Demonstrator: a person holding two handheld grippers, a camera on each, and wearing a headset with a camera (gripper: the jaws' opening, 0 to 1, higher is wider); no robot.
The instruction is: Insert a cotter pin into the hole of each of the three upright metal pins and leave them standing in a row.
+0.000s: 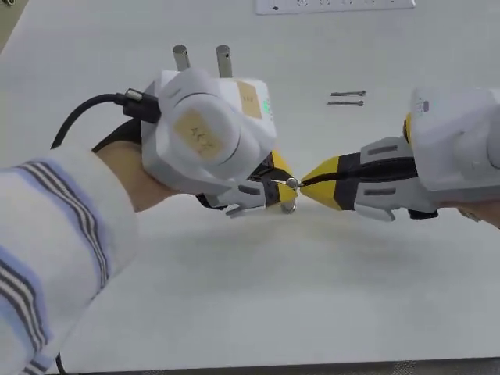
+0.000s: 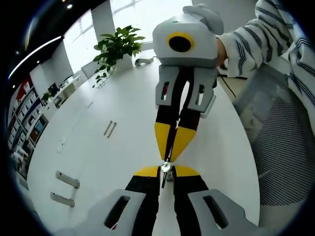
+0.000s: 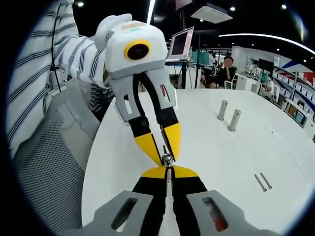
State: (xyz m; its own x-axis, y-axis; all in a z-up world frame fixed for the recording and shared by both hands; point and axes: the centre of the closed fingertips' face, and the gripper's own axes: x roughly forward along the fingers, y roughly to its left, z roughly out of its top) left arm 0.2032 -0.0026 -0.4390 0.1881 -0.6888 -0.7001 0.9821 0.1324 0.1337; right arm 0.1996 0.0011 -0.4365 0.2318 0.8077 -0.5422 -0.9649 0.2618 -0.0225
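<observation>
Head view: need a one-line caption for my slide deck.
Left gripper holds an upright metal pin while right gripper holds a cotter pin at its top; two more pins stand behind.

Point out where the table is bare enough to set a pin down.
Bare: the wide near strip of table in front of both grippers, and the gap between the two upright pins and the spare cotter pins. Crowded: the middle, where the left gripper and right gripper meet on a metal pin.
</observation>
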